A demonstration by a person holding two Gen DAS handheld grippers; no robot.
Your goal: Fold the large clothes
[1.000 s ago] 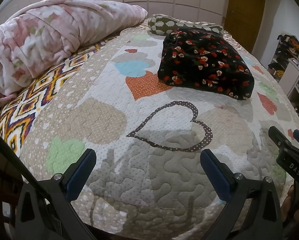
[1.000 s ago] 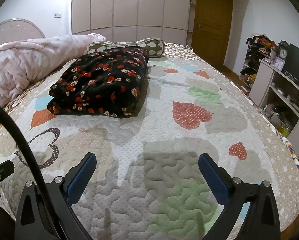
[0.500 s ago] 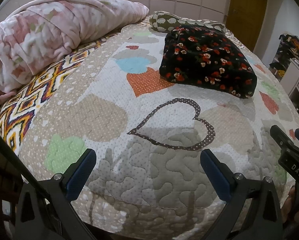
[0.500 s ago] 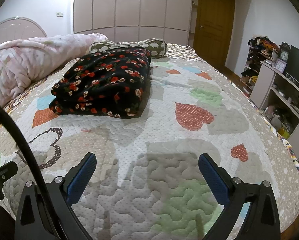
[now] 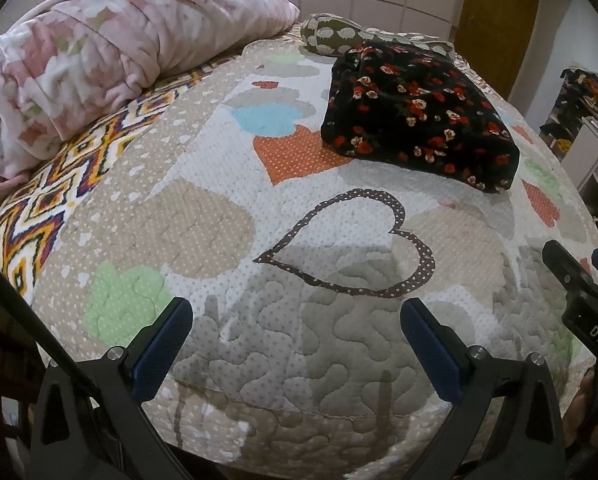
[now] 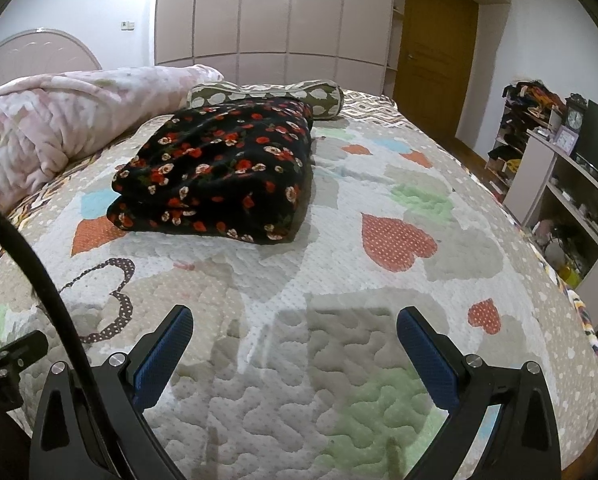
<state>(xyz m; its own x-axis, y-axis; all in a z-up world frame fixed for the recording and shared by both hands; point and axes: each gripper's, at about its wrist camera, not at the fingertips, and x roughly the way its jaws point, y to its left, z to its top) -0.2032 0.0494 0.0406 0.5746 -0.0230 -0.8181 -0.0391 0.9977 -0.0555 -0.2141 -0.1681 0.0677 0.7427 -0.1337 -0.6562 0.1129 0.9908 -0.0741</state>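
Observation:
A black garment with red and white flowers [image 5: 415,114] [image 6: 219,172] lies folded into a thick rectangle on the heart-patterned quilt [image 5: 203,216] [image 6: 379,184] of a bed. My left gripper [image 5: 297,322] hovers open over the quilt's near edge, well short of the garment, with nothing between its blue pads. My right gripper [image 6: 295,334] is also open and empty, low over the quilt, with the garment ahead and to its left. The right gripper's tip [image 5: 579,280] shows at the right edge of the left wrist view.
A rolled pink floral duvet [image 5: 99,68] [image 6: 59,120] lies along the left of the bed. An olive bolster pillow [image 5: 339,34] [image 6: 267,94] sits behind the garment. A shelf unit [image 6: 571,184] with clutter stands right of the bed, wardrobes [image 6: 275,12] and a wooden door [image 6: 431,44] beyond.
Both cameras have eased slightly forward toward the bed, so the folded garment looks a little nearer. Both grippers stay open and empty.

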